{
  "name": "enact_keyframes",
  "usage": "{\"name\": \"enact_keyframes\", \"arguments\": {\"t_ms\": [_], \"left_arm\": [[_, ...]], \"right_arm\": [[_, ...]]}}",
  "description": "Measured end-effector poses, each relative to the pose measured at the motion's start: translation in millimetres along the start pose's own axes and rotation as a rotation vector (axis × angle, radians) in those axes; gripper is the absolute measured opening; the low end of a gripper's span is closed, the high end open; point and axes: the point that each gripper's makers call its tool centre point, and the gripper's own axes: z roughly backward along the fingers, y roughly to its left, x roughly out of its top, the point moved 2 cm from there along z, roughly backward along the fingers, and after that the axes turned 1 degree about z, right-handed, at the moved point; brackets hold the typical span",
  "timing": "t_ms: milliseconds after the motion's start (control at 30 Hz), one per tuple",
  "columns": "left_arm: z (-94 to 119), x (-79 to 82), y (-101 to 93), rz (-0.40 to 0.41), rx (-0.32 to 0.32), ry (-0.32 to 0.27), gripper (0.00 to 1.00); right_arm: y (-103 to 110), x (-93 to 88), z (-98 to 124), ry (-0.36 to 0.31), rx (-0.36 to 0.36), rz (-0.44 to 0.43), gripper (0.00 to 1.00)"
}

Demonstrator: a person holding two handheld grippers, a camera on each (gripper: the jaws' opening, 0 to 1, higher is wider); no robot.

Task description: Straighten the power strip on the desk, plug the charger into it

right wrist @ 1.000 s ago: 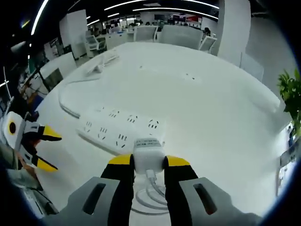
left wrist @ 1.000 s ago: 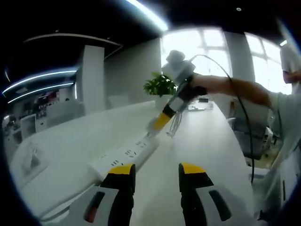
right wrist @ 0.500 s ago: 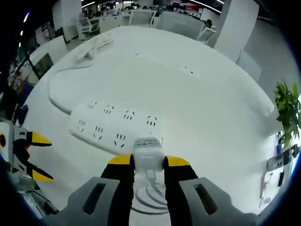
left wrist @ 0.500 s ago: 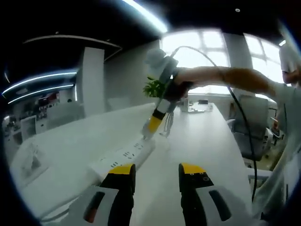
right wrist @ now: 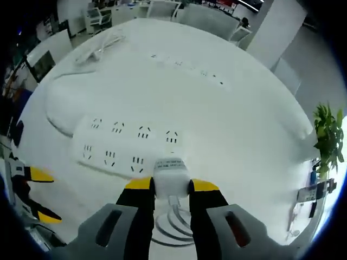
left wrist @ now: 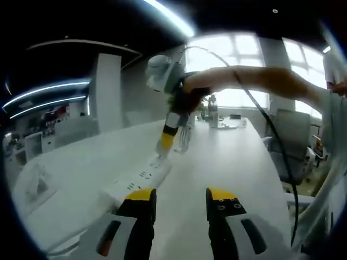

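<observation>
- Now the right gripper (right wrist: 165,190) holds the white charger (right wrist: 172,174) between its fingers (right wrist: 140,187), the charger's coiled cable (right wrist: 172,227) hanging below them.
- Over the last second the charger has come down toward the power strip (right wrist: 126,149): a second ago it sat further from the near edge of the strip, and it now sits right at the end socket row, just beside or touching the strip's face.
- In the left gripper view the right gripper (left wrist: 165,142) has swung from high over the tabletop (left wrist: 227,157) down to the far end of the power strip (left wrist: 138,181), its yellow tips at the strip's surface.
- The strip lies flat on the white tabletop (right wrist: 227,124), its own cord (right wrist: 54,108) curving away from its far end.
- The left gripper (left wrist: 180,200) hangs idle with its fingers (left wrist: 140,197) parted and nothing between them, near the strip's other end; it also shows at the edge of the right gripper view (right wrist: 33,189).
- This suggests the straightening is done and insertion is at hand. Whether the prongs are already in a socket cannot be told, since the charger body hides them.
- The next move likely calls for a straight press; the loose strip may slide, so the free gripper could steady it.
</observation>
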Motion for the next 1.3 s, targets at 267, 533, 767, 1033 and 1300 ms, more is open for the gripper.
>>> {"name": "enact_keyframes", "arguments": {"t_ms": [267,533,767,1033,1300], "left_arm": [[2,0.3,2.3,0.004,0.01,-0.007,0.37],[2,-0.3,-0.8,0.001,0.005,-0.008,0.37],[2,0.6,-2.1,-0.001,0.0,-0.008,0.37],[3,0.6,-1.8,0.0,0.0,-0.006,0.37],[3,2.0,-2.4,0.003,-0.005,-0.008,0.37]], "right_arm": [[5,-8.7,-4,0.037,0.021,-0.026,0.23],[4,-9.2,-8,0.042,0.081,-0.118,0.23],[10,-8.3,-10,0.073,0.088,-0.123,0.23],[6,12.5,-17,0.121,0.036,-0.026,0.23],[-2,8.5,-17,0.122,0.099,-0.009,0.23]]}}
